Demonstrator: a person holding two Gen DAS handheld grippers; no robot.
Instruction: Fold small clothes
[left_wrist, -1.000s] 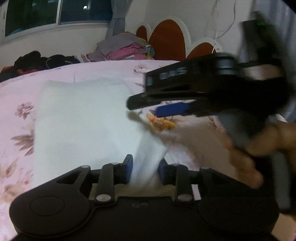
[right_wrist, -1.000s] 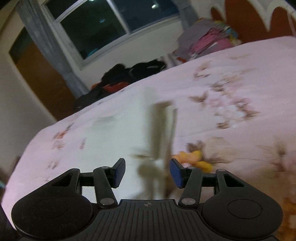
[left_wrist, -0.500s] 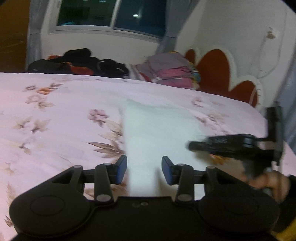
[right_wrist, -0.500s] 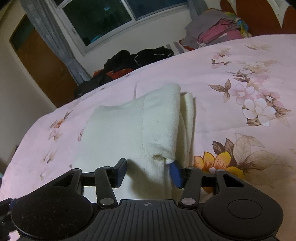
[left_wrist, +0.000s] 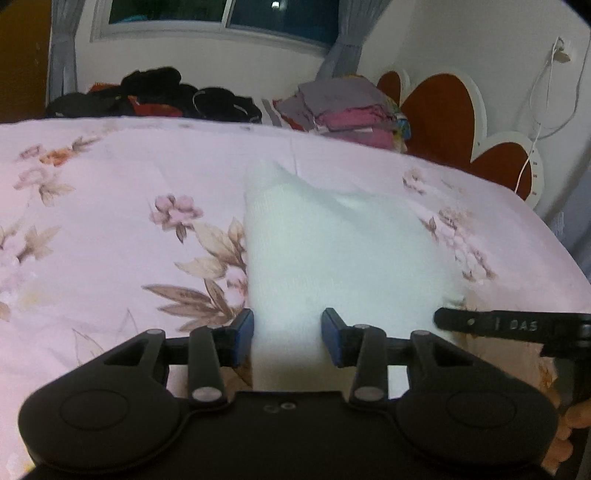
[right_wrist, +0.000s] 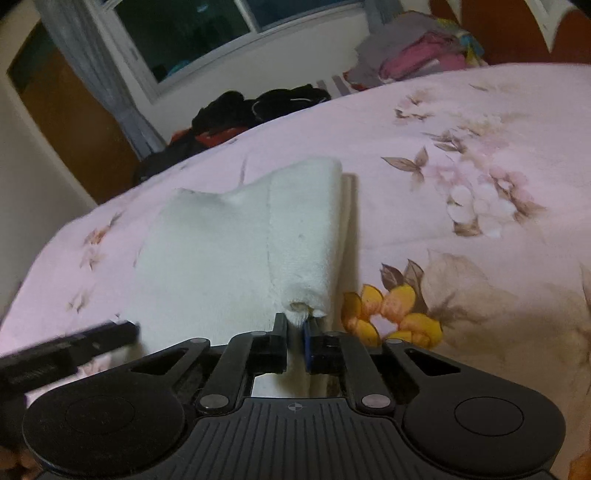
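Observation:
A white small cloth (left_wrist: 332, 251) lies on the pink floral bedspread (left_wrist: 110, 229), its far corner peaked upward. My left gripper (left_wrist: 288, 336) is open over the cloth's near left edge, with fabric lying between its blue pads and running under them. My right gripper (right_wrist: 295, 328) is shut on a rolled fold at the cloth's (right_wrist: 221, 258) near right edge. The right gripper (left_wrist: 443, 319) shows low at the right of the left wrist view. In the right wrist view the left gripper (right_wrist: 135, 328) enters from the left.
A stack of folded clothes (left_wrist: 351, 114) and a heap of dark clothes (left_wrist: 166, 96) sit along the bed's far side. A brown scalloped headboard (left_wrist: 443, 110) stands at the right, with a white cable (left_wrist: 535, 122) on the wall. The bed drops off at the right.
My right gripper has closed on the cloth's rolled edge. My left gripper has let go of the bunched fabric, widened, and slid left along the near edge.

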